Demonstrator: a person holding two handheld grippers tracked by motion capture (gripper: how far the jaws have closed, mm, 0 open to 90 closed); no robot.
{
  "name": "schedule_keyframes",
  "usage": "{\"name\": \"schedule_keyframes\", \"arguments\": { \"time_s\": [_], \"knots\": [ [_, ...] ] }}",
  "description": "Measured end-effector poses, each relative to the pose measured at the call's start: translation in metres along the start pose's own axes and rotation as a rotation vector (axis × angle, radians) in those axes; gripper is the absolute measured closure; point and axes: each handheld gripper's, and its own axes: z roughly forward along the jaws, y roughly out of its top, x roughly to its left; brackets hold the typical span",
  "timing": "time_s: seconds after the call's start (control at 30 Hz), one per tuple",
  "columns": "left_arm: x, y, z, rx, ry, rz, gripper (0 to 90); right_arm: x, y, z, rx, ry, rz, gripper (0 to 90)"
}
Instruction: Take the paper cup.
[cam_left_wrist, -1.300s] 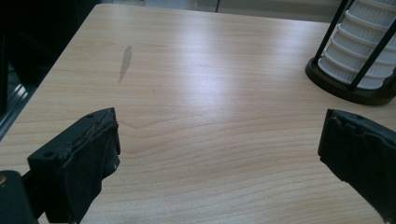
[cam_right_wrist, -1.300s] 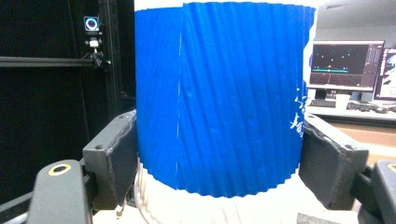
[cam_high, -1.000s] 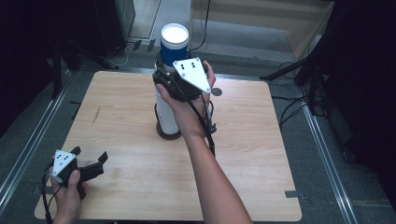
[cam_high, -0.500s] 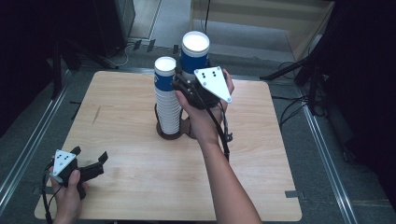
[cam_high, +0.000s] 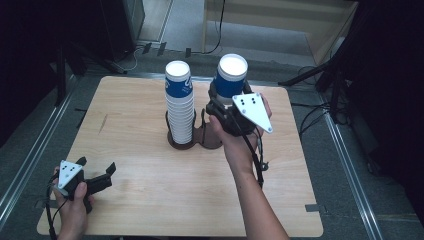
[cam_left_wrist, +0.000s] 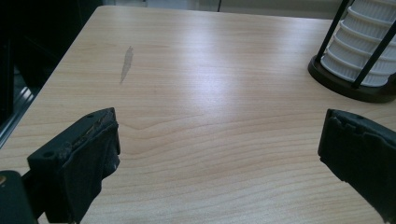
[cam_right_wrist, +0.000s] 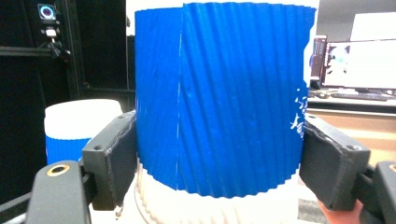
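Light wooden table (cam_high: 150, 200), rounded corners, is set on a grey floor with dark surroundings; cables (cam_high: 310, 112) are seen on the floor to the right, and a lit monitor (cam_right_wrist: 357, 63) is seen in the background of the right gripper view.

Cup holder (cam_high: 187, 142): dark round base with thin black upright rods, placed near the middle of the table. One bay is occupied by a tall stack of paper cups (cam_high: 179, 107), white ribbed bodies with a blue sleeve on the topmost cup. The adjoining bay, just to the right, is partly hidden by the hand.

Single paper cup (cam_high: 231, 77): blue ribbed sleeve, white rim and white lower body, held upright above the table, just beside the top of the stack and apart from it.

Right gripper (cam_high: 227, 107): held in the person's right hand, grey three-cornered plate on top. Jaws are pinched on the blue sleeve of the single cup, one on each side, as seen in the right gripper view (cam_right_wrist: 219, 154).

Left gripper (cam_high: 95, 175): held in the left hand at the near left corner of the table, well apart from the holder. Jaws are spread wide, with bare table between them (cam_left_wrist: 219, 154). A faint pale streak (cam_left_wrist: 126, 63) is noted on the wood beyond it.
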Motion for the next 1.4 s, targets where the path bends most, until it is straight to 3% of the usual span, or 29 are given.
{"name": "schedule_keyframes", "arguments": {
  "time_s": [0.3,0.47,0.67,0.77,0.87,0.97,1.13,1.2,1.4],
  "knots": [
    [0.0,-0.001,-0.002,-0.013,0.001,-0.003,0.0,-0.019,-0.023,-0.027,0.014,-0.003,-0.026,20.4],
    [0.0,-0.002,-0.004,-0.014,0.001,-0.002,0.0,-0.027,-0.033,-0.04,0.026,-0.016,-0.013,20.4],
    [0.001,-0.001,-0.003,-0.005,-0.05,-0.013,0.0,-0.032,-0.048,-0.054,0.051,-0.027,-0.027,20.4],
    [0.0,-0.001,-0.003,-0.003,-0.042,-0.001,0.0,-0.034,-0.056,-0.062,0.055,-0.028,-0.04,20.2],
    [-0.002,-0.002,-0.003,-0.036,-0.083,0.015,0.0,-0.036,-0.064,-0.069,0.063,-0.02,-0.037,20.2],
    [-0.005,0.0,0.001,-0.025,-0.088,0.03,0.0,-0.038,-0.075,-0.077,0.077,-0.023,-0.036,20.1],
    [-0.007,0.005,0.0,-0.003,-0.05,0.053,0.0,-0.042,-0.094,-0.088,0.101,-0.032,-0.032,20.1],
    [-0.011,0.01,-0.003,-0.002,-0.068,0.046,0.0,-0.044,-0.1,-0.091,0.11,-0.028,-0.033,20.1],
    [-0.03,0.028,-0.003,0.002,-0.086,0.086,0.0,-0.045,-0.111,-0.1,0.127,-0.023,-0.023,20.1]
  ]
}}
